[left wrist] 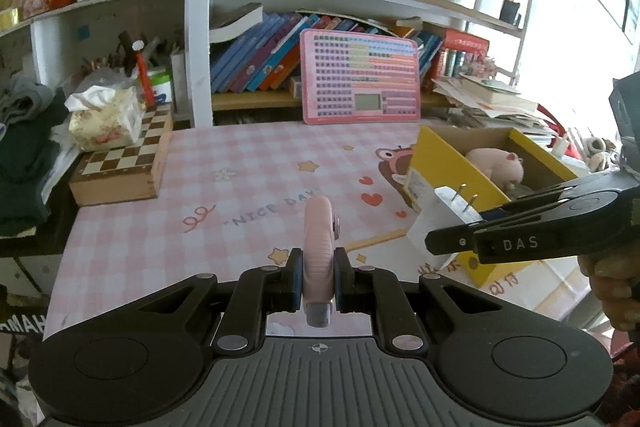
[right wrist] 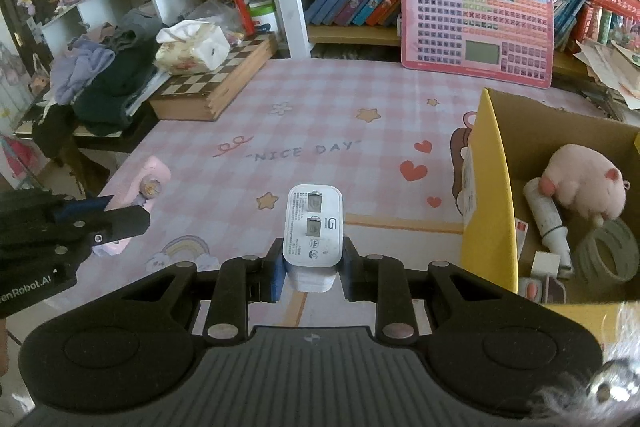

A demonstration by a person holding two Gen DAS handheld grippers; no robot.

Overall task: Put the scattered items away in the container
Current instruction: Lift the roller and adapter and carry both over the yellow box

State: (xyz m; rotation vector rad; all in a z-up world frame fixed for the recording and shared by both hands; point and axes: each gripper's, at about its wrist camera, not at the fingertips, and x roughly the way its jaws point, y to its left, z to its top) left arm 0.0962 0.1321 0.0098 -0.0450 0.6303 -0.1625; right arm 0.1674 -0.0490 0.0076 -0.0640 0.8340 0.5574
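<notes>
My left gripper [left wrist: 318, 277] is shut on a slim pink gadget [left wrist: 318, 247] and holds it above the pink checked desk mat [left wrist: 200, 187]; the gadget also shows in the right wrist view [right wrist: 146, 187]. My right gripper [right wrist: 312, 267] is shut on a white plug charger [right wrist: 313, 227], held above the mat just left of the yellow cardboard box [right wrist: 486, 187]. The charger [left wrist: 444, 219] and right gripper [left wrist: 452, 241] also show in the left wrist view, in front of the box [left wrist: 436, 163]. The box holds a pink plush pig [right wrist: 584, 183], a white tube [right wrist: 546, 215] and a tape roll [right wrist: 608, 251].
A wooden chess box [right wrist: 212, 83] with a tissue pack [right wrist: 192, 47] stands at the back left. A pink calculator board [right wrist: 476, 23] leans on the bookshelf. Clothes [right wrist: 104, 75] are piled at the left edge. Loose papers [left wrist: 488, 103] lie behind the box.
</notes>
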